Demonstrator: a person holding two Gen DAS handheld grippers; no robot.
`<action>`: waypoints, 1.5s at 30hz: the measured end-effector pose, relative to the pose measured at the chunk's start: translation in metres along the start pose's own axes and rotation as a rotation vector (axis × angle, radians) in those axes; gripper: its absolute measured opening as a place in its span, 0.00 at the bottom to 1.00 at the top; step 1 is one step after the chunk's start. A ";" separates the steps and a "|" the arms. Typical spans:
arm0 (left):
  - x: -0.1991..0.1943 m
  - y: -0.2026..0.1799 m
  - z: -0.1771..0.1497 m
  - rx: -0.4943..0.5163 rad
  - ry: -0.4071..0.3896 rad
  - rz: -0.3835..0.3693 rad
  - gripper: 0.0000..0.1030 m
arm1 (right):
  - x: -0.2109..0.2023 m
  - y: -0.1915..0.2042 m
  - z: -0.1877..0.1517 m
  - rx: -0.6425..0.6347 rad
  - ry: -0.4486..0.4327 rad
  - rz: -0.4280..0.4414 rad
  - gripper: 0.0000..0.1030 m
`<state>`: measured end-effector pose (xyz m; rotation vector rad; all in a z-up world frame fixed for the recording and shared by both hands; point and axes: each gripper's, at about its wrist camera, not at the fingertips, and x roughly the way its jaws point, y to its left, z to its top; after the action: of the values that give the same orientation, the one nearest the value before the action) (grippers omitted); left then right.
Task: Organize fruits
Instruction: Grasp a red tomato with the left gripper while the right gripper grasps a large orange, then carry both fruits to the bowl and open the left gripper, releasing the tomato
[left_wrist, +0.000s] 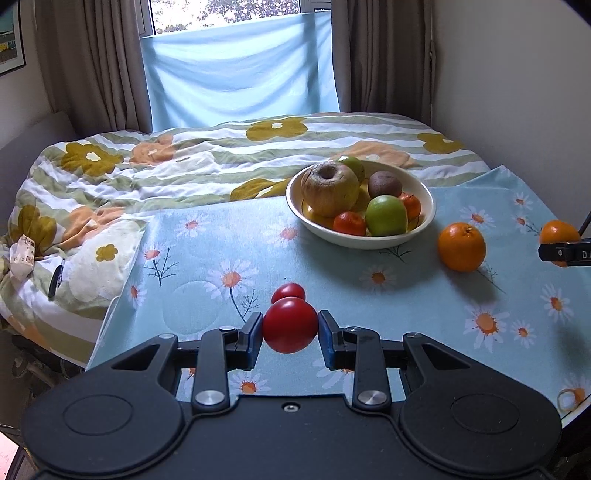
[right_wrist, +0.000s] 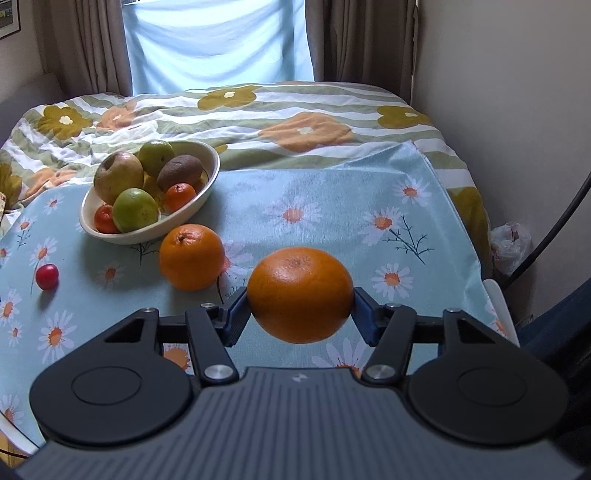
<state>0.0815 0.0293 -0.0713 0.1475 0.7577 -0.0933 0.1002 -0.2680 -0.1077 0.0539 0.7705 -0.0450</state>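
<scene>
My left gripper (left_wrist: 290, 329) is shut on a small red fruit (left_wrist: 290, 325) and holds it above the daisy tablecloth. A second small red fruit (left_wrist: 289, 292) lies on the cloth just beyond it and also shows in the right wrist view (right_wrist: 47, 276). My right gripper (right_wrist: 300, 306) is shut on a large orange (right_wrist: 300, 293), also visible at the right edge of the left wrist view (left_wrist: 557, 232). Another orange (left_wrist: 461, 246) (right_wrist: 191, 256) rests on the cloth beside the cream bowl (left_wrist: 424, 225) (right_wrist: 88, 218), which holds apples, a kiwi and small oranges.
The table wears a light blue daisy cloth (left_wrist: 221, 251) (right_wrist: 332, 206). Behind it lies a bed with a flowered quilt (left_wrist: 166, 162) (right_wrist: 277, 110). A wall (right_wrist: 498, 110) stands on the right, with a black cable (right_wrist: 554, 229) and a plastic bag (right_wrist: 511, 240).
</scene>
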 end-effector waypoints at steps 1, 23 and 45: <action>-0.005 -0.003 0.003 -0.001 -0.006 0.003 0.34 | -0.005 -0.001 0.003 -0.006 -0.004 0.008 0.72; 0.001 -0.074 0.094 0.018 -0.113 -0.059 0.34 | -0.036 -0.008 0.110 -0.110 -0.104 0.168 0.72; 0.157 -0.106 0.140 0.207 0.052 -0.083 0.34 | 0.068 0.011 0.159 -0.101 -0.037 0.168 0.72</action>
<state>0.2746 -0.1032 -0.0898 0.3168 0.8051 -0.2479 0.2598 -0.2685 -0.0409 0.0213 0.7282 0.1521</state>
